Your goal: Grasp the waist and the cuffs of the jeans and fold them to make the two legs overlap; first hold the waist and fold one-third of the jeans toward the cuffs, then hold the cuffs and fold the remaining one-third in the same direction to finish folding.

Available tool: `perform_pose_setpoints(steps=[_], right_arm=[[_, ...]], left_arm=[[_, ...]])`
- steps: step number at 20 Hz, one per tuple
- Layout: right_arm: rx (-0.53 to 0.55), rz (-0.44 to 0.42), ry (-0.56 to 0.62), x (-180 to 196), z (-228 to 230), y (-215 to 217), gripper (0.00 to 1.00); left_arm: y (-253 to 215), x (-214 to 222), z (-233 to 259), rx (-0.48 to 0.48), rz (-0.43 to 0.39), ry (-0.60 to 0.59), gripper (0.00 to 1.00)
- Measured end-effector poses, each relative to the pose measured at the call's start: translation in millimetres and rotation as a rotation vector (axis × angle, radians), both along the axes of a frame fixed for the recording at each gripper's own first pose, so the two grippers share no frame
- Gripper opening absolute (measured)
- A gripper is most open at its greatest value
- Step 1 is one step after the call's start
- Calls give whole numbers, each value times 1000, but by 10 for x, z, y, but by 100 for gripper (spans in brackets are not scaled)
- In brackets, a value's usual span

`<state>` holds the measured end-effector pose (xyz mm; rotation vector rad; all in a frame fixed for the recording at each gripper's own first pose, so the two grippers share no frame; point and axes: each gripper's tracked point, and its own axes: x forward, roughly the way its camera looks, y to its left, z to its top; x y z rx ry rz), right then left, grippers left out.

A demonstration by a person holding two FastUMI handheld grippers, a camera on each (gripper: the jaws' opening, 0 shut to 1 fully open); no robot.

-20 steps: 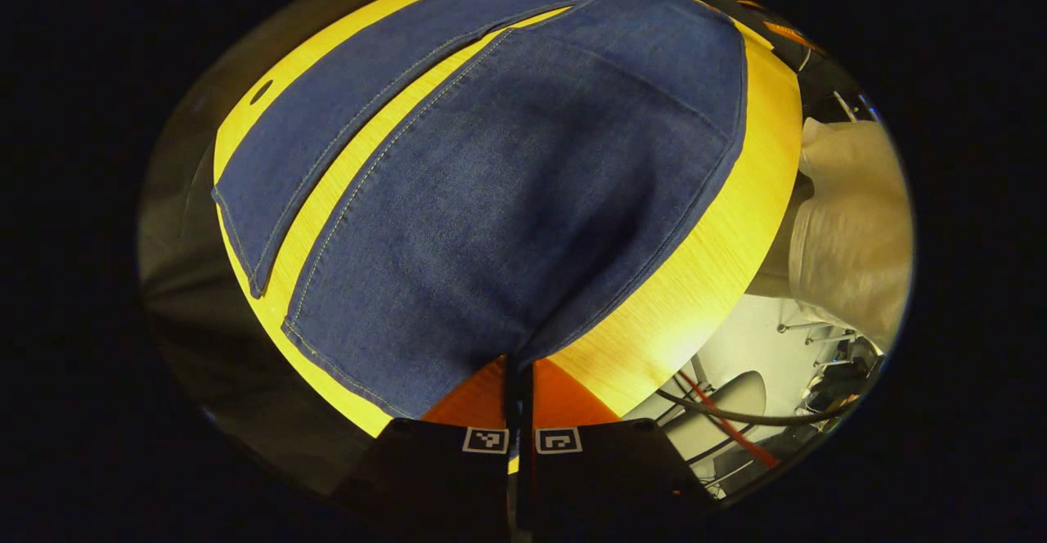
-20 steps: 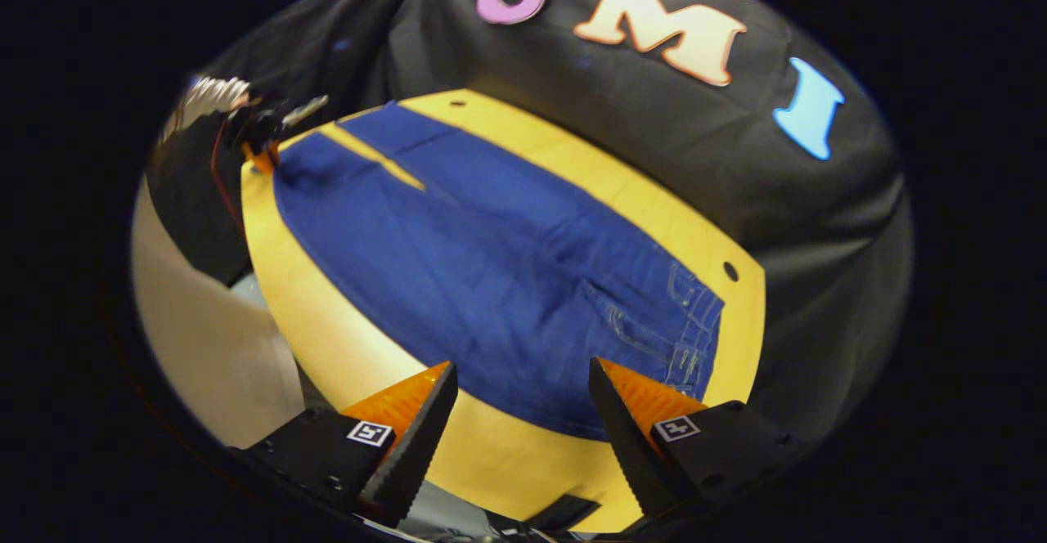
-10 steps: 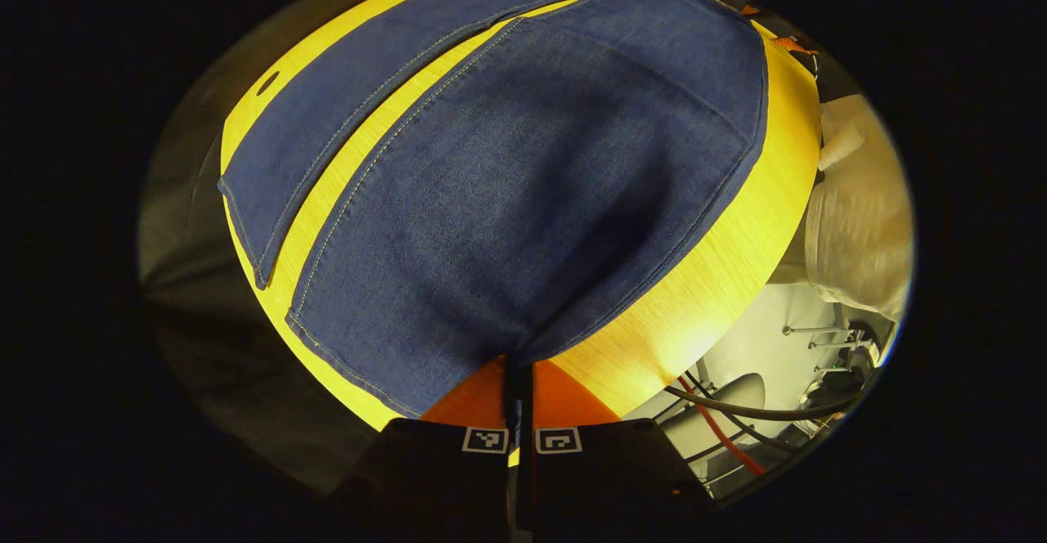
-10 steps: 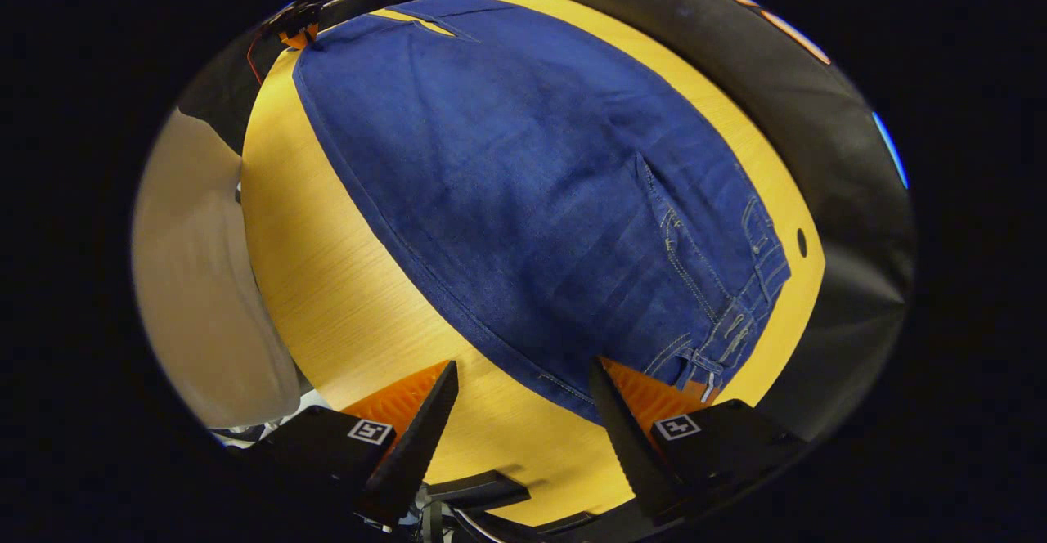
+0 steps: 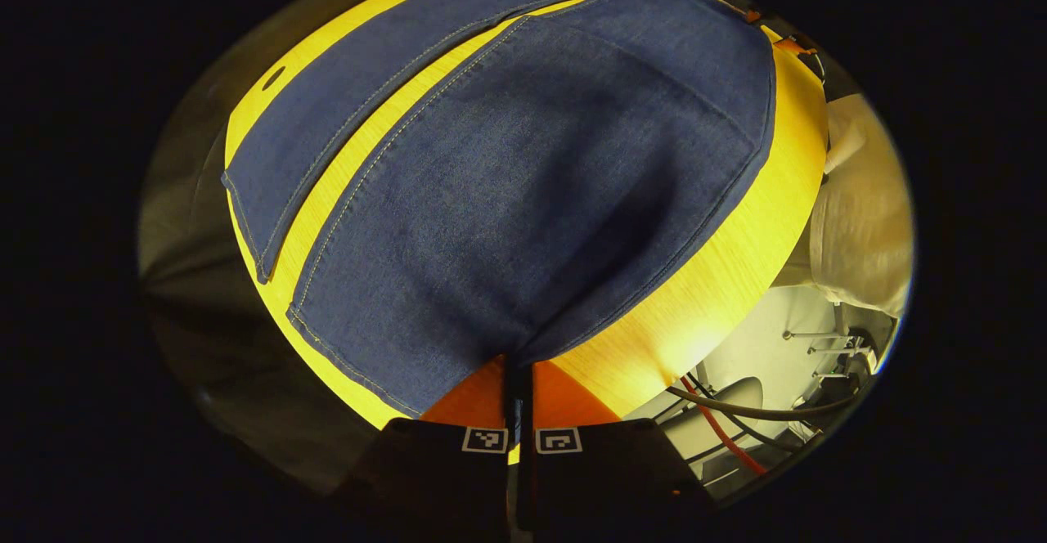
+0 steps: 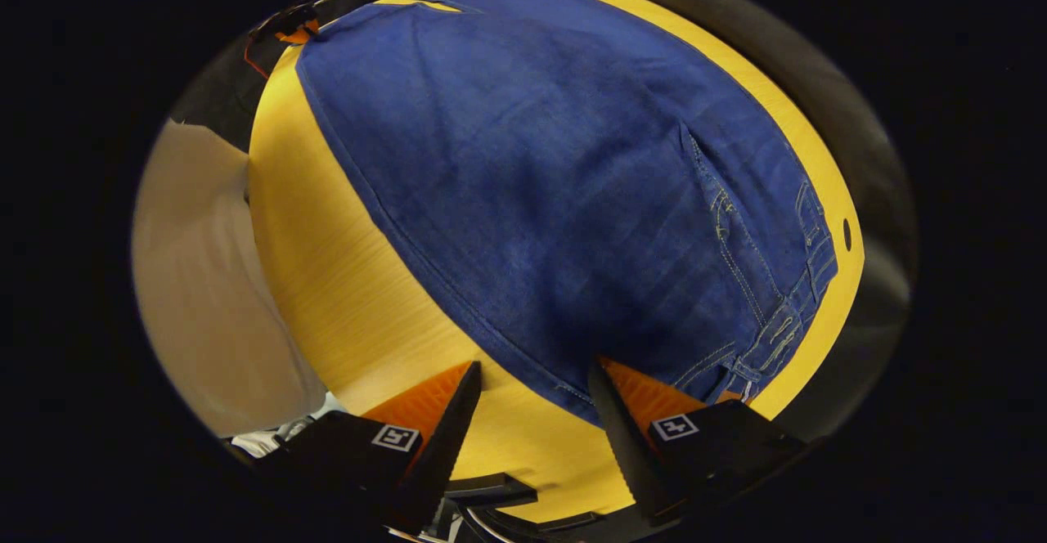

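Left gripper (image 5: 519,379): fingers are being held closed on a cuff corner.
Jeans (image 5: 523,191): being spread flat across the table (image 5: 720,273).

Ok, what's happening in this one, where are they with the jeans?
A person is starting to fold jeans spread flat on a yellow table. The left gripper is shut on the cuff corner of the near leg. The right gripper is open at the waist corner, one finger over the denim edge, the other over bare table, not yet gripping. The two legs lie apart with a strip of table between them, so no fold has been made.
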<state>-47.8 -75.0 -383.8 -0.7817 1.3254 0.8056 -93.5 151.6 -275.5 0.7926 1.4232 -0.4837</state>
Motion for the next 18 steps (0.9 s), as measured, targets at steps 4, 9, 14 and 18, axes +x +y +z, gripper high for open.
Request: perform_pose_setpoints(steps=[4,9,14,18], right_arm=[[-6,-6,-2,53,17,31,77],[-21,16,-91,159,136,176,20],[-3,-110,-134,162,129,116,4],[-43,-186,-154,180,130,109,3]], left_arm=[[-2,-2,-6,-5,0,0,0],[-12,5,-10,-9,-3,2,0],[-9,-5,-9,-17,-7,7,0],[-6,-16,-4,-34,45,36,0]])
